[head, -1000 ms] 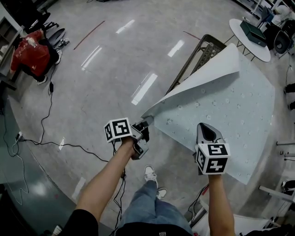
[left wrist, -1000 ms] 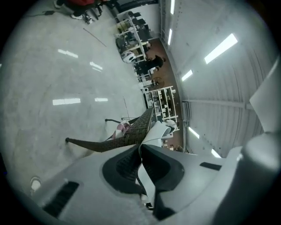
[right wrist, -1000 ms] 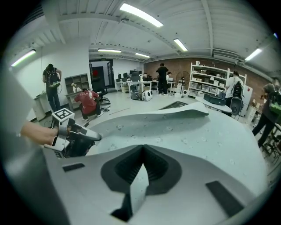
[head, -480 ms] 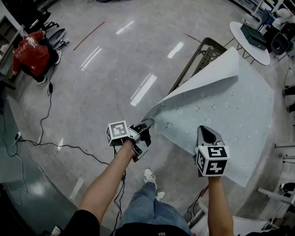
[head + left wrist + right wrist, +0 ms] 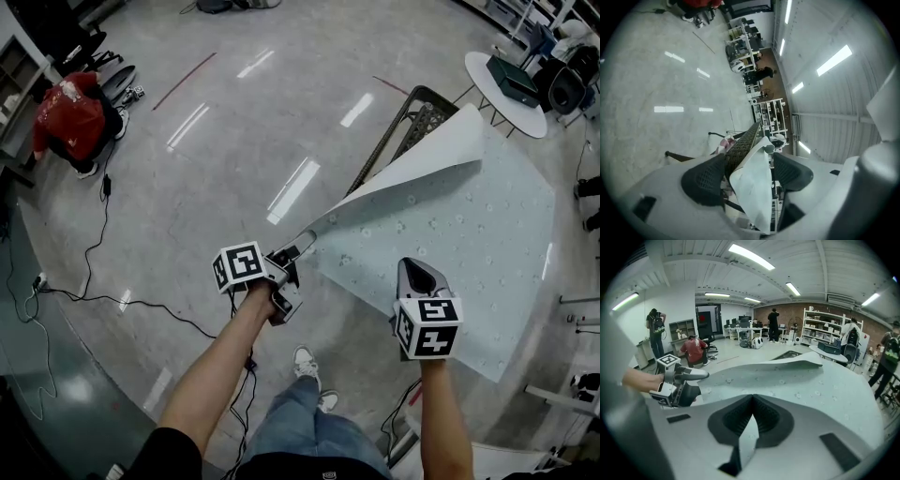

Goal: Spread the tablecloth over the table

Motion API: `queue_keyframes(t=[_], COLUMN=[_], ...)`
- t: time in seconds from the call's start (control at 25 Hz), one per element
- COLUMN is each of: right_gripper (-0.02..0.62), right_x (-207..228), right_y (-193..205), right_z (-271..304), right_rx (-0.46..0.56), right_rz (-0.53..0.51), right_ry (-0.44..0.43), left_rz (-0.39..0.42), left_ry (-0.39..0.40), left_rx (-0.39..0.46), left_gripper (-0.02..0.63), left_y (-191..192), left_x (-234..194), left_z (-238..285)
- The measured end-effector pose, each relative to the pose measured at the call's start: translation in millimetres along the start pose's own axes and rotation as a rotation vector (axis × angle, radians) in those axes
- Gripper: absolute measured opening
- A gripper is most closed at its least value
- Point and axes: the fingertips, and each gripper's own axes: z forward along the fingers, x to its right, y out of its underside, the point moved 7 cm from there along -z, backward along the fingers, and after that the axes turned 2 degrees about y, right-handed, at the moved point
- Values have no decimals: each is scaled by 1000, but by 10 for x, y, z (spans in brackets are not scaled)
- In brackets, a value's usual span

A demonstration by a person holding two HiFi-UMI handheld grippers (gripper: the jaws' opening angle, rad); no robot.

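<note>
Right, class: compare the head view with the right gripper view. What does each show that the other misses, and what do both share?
Only the head view shows the person's jeans and shoe. Only the right gripper view shows the right gripper shut on the edge of the tablecloth, plus ceiling lights and shelves. Both show the tablecloth with its far corner curled over, the person in red, and the left gripper at the near corner, its jaws opening with cloth between them.
</note>
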Motion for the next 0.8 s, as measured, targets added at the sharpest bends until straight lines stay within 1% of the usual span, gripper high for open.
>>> queue_keyframes(t=[0.08, 0.16, 0.24, 0.36, 0.44, 0.52, 0.68, 0.8], right_gripper=[6, 6, 6, 6, 6, 6, 6, 6], right_x=[-8, -8, 2, 31, 64, 111, 257, 398], right_y=[-18, -39, -67, -122, -176, -231, -321, -390], right_z=[-24, -54, -95, -175, -235, -300, -458, -604], right_rx=[4, 8, 14, 26, 38, 52, 78, 100], right_rz=[2, 4, 8, 21, 30, 43, 74, 105], right_ry=[0, 3, 8, 21, 35, 50, 87, 125], left_rz=[100, 221, 350, 552, 683, 791, 955, 1062], left_ry=[-50, -107, -152, -189, -192, -180, -145, -114], left_rx=[-16, -30, -41, -67, -99, -136, -199, -254], left_gripper=[350, 376, 383, 384, 388, 388, 388, 388], left_y=[-38, -102, -190, -298, -324, -312, -233, -142], left_x=[34, 112, 260, 576, 815, 1045, 1445, 1752], left_z=[-42, -76, -83, -42, 31, 130, 351, 552])
